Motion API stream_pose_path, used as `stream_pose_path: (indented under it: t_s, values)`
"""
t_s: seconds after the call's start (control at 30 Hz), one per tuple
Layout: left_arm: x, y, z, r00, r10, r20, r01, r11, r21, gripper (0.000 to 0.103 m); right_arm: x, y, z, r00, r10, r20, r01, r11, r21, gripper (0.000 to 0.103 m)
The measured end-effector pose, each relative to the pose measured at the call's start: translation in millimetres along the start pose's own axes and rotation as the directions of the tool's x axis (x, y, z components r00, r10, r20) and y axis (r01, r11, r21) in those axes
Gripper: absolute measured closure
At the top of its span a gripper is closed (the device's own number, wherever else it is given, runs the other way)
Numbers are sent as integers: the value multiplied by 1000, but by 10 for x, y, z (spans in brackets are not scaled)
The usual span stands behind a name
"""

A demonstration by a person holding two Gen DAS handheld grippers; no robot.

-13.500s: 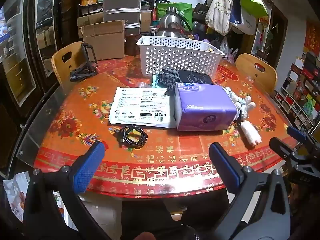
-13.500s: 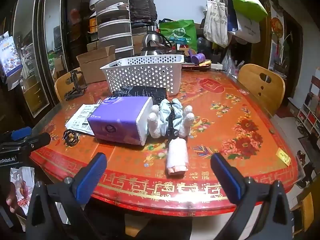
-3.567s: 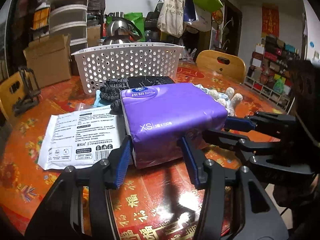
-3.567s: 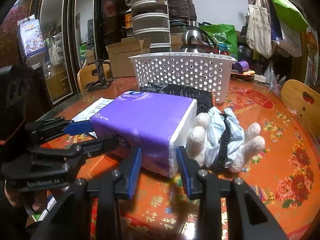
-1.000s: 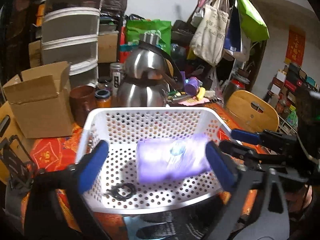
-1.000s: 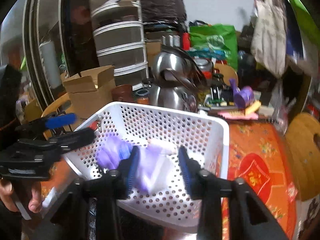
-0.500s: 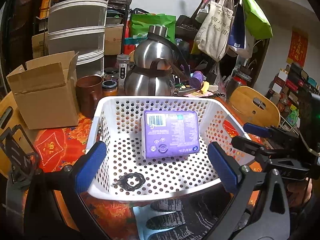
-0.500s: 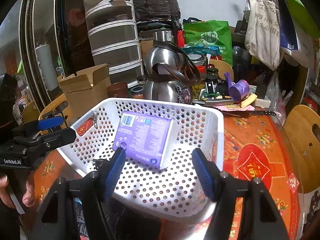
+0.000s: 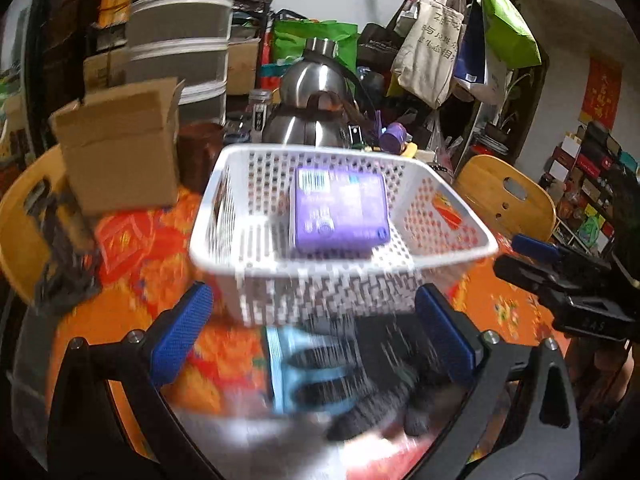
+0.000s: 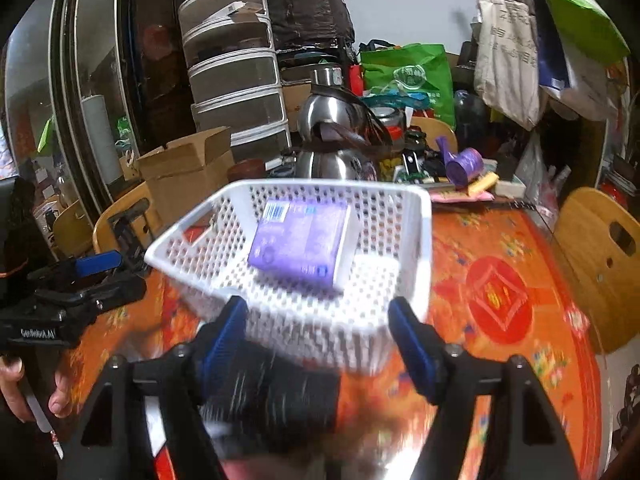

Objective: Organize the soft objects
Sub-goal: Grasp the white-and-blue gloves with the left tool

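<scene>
Blue pads lined our left gripper's (image 9: 314, 334) fingers (image 9: 181, 334), which stood spread wide and held nothing. Our right gripper (image 10: 318, 346) was likewise spread, its fingers (image 10: 412, 348) empty. Just beyond both pairs, dark gloves (image 9: 372, 376) lay blurred on the worktop (image 10: 500, 292), partly over a light blue pack (image 9: 280, 364). Past them stood the white basket (image 9: 440, 204), its near wall close to our fingertips. The purple tissue pack (image 9: 340, 212) lay flat inside it, barcode side up, toward the far right of the floor. Behind the basket we saw steel kettles (image 10: 336, 128), a cardboard box (image 9: 120, 140) to the left and a wooden chair (image 9: 508, 200) to the right.
</scene>
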State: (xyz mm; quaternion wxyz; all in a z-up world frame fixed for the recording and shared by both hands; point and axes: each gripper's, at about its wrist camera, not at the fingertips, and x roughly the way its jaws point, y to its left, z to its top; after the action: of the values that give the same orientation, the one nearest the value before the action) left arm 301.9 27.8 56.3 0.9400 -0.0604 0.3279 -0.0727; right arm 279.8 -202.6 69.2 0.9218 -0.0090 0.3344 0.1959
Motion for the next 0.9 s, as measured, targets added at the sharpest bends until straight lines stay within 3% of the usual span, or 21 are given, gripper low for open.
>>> stream_pose_path:
  t_s: [0.17, 0.37, 0.5, 0.6, 0.7, 0.83, 0.9]
  values:
    - [-331, -152, -600, 1000, -2, -11, 1, 999, -45, 3, -503, -46, -603, 999, -26, 41, 26, 1000, 1, 25]
    - [-678, -694, -1406, 999, -44, 29, 46, 996, -74, 3, -926, -283, -1358, 999, -22, 49, 18, 996, 84, 23]
    - [-723, -1156, -1725, 998, -53, 27, 53, 999, -12, 3, -1005, -320, -1621, 999, -30, 37, 27, 996, 82, 25]
    - [-710, -1392, -1828, 996, -79, 32, 78, 997, 21, 3, -1017, -270, -1723, 999, -28, 26, 26, 998, 59, 42]
    - [-690, -1537, -1887, 997, -76, 30, 74, 996, 51, 13, -946, -239, -1764, 1000, -22, 9, 21, 999, 47, 61]
    - [-611, -1625, -1898, 998, -58, 5, 58, 996, 71, 31, -892, -260, -1794, 1000, -7, 0, 7, 998, 63, 67]
    - [-545, -1636, -1865, 998, -68, -11, 68, 994, 82, 33, -894, -264, -1806, 1000, -9, 0, 9, 998, 63, 68]
